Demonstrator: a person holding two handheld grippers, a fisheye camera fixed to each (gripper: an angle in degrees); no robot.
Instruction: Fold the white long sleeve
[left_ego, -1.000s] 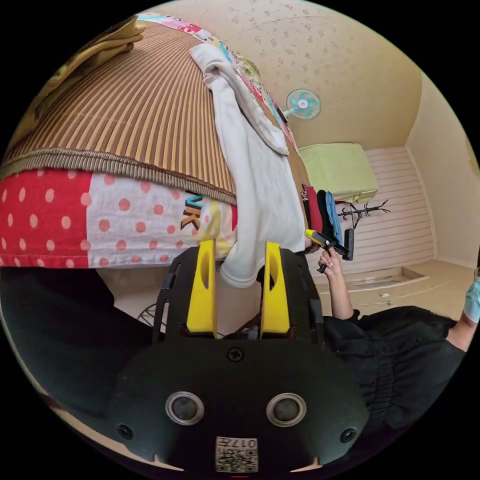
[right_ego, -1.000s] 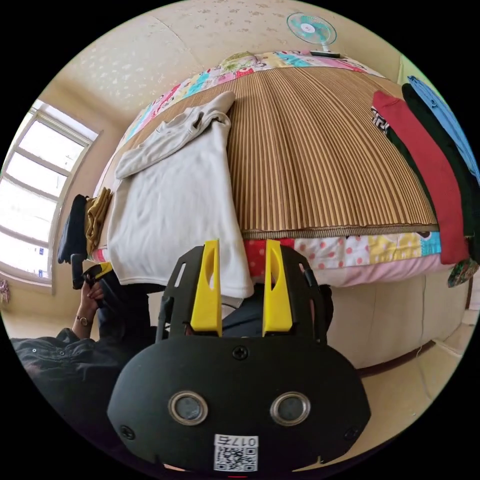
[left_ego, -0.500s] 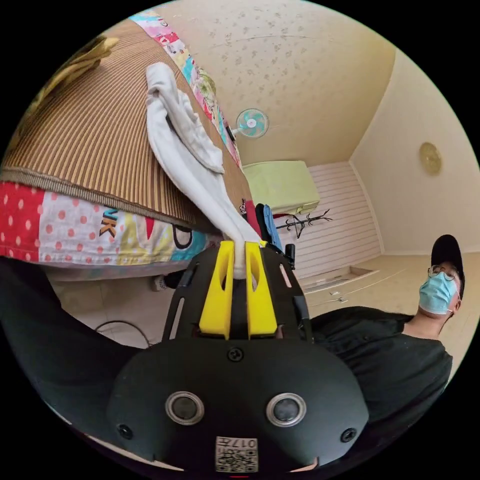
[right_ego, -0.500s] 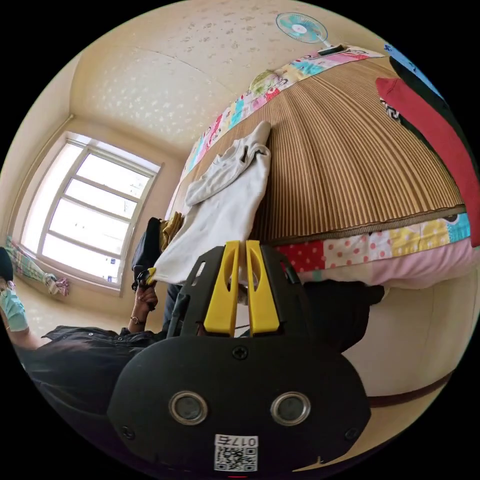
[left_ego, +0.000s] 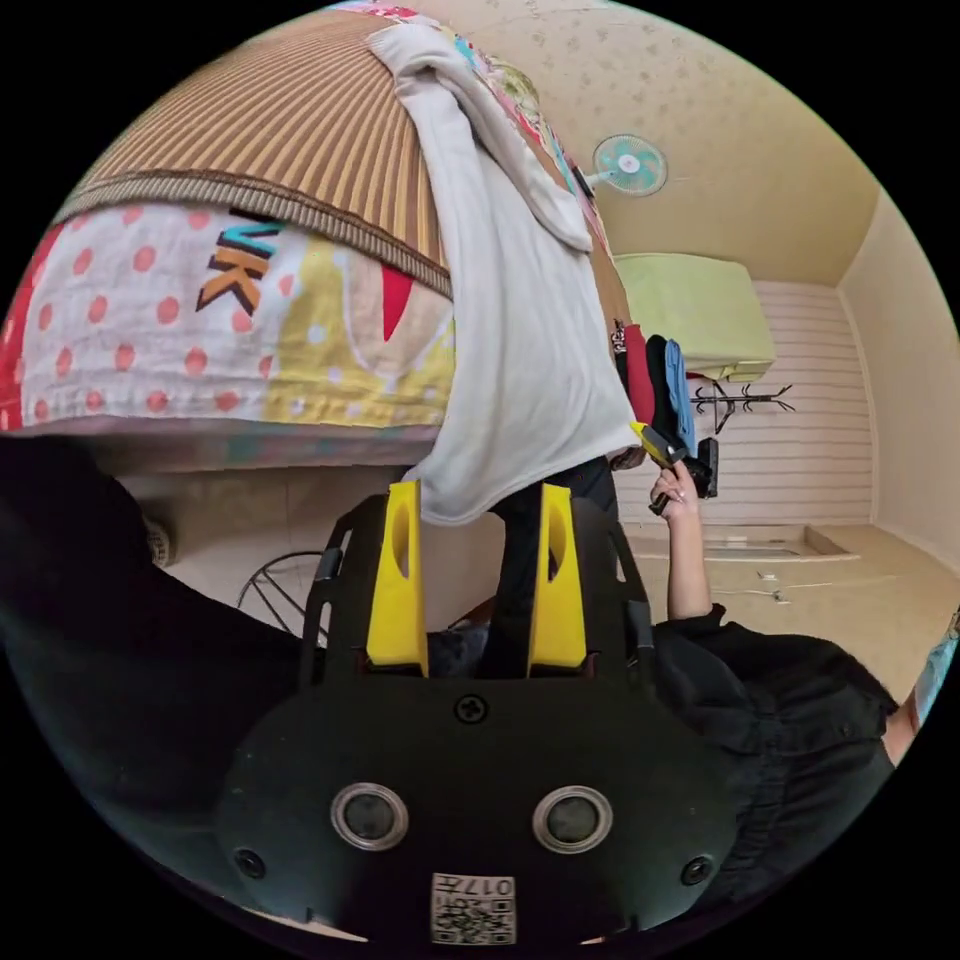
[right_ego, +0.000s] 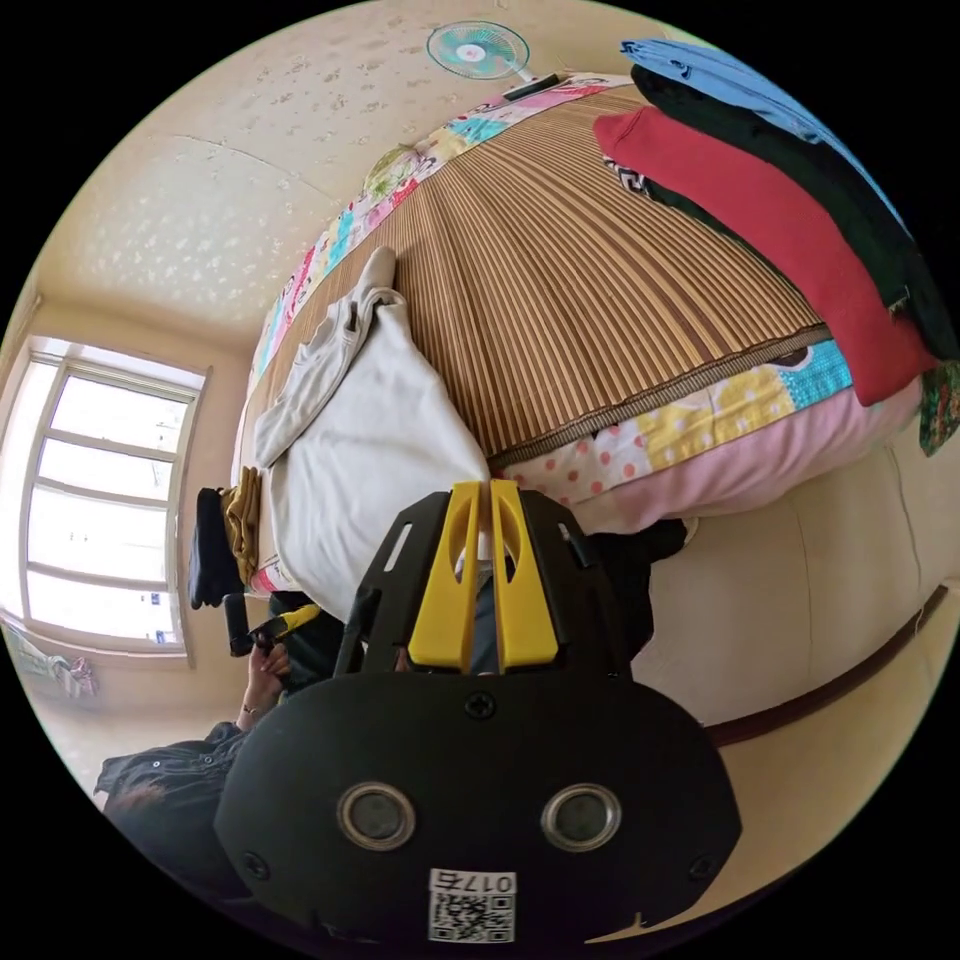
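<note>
The left gripper (left_ego: 477, 500) stands open just under the hanging hem corner of the white long sleeve (left_ego: 520, 310), while the right gripper (right_ego: 478, 505) is clamped on the other corner. The shirt runs lengthwise from both up across the striped mat (right_ego: 560, 270) (collar end farthest). The right pinch itself is hard to make out.

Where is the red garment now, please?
In the right gripper view, the red garment lies at the mat's far side, beside a black one.
</note>
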